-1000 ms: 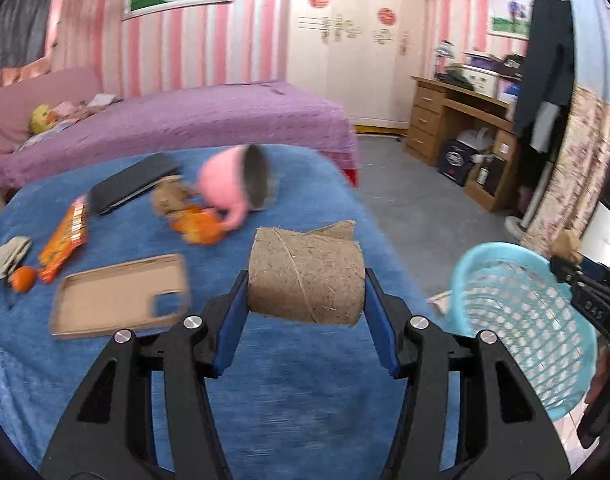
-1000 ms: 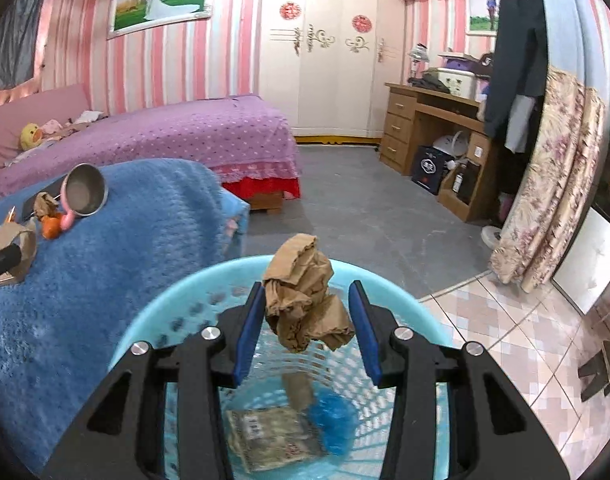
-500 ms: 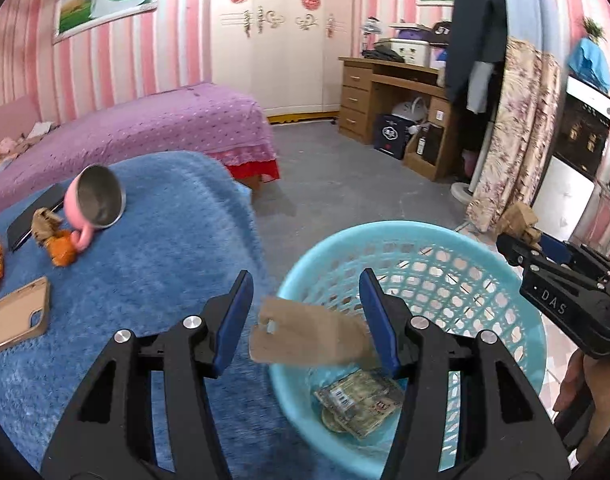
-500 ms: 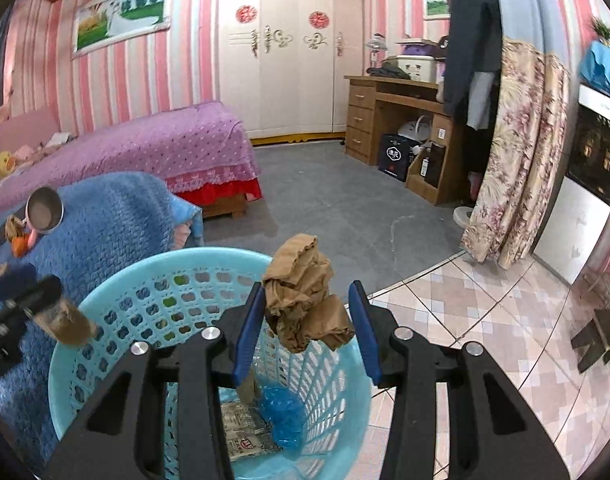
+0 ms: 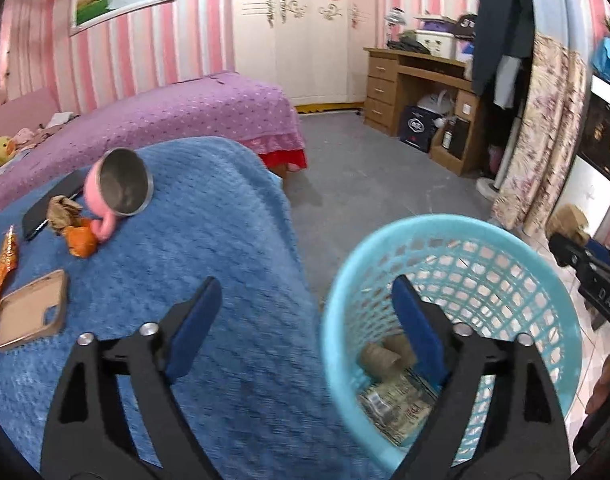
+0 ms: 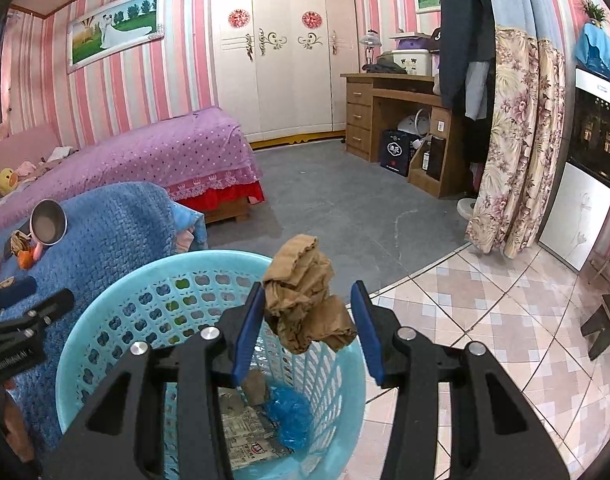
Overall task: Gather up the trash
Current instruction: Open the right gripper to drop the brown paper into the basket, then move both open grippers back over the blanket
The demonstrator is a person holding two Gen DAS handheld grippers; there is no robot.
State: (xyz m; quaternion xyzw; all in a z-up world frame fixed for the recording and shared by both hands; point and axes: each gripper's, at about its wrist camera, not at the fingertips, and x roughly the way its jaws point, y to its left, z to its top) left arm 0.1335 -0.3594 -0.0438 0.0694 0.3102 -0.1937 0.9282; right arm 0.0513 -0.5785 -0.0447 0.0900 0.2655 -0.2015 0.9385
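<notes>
Crumpled brown paper (image 6: 307,294): clamped between the blue pads of your right gripper (image 6: 307,322), hanging directly above the open mouth of the turquoise basket (image 6: 105,304), toward its far rim. The drop line is straight down; nothing stands between wad and basket, so you need only let go.

Left gripper (image 5: 301,328): jaws opening, nothing between them. It straddles the near-left rim of the basket (image 5: 457,228), one finger over the blue blanket (image 5: 209,216), the other inside the basket.

Basket contents: cardboard tube (image 5: 379,356), printed wrappers (image 5: 393,404) and a blue plastic scrap (image 6: 289,412), all lying on the bottom.

Still to collect, at the blanket's far left edge: brown paper wad (image 5: 63,212), orange peel (image 5: 81,240), orange snack wrapper (image 5: 5,268). Your left hand is the nearer to these.

Not trash, by the look of it: pink mug (image 5: 117,192) on its side, phone case (image 5: 31,312), dark phone (image 5: 45,208).
</notes>
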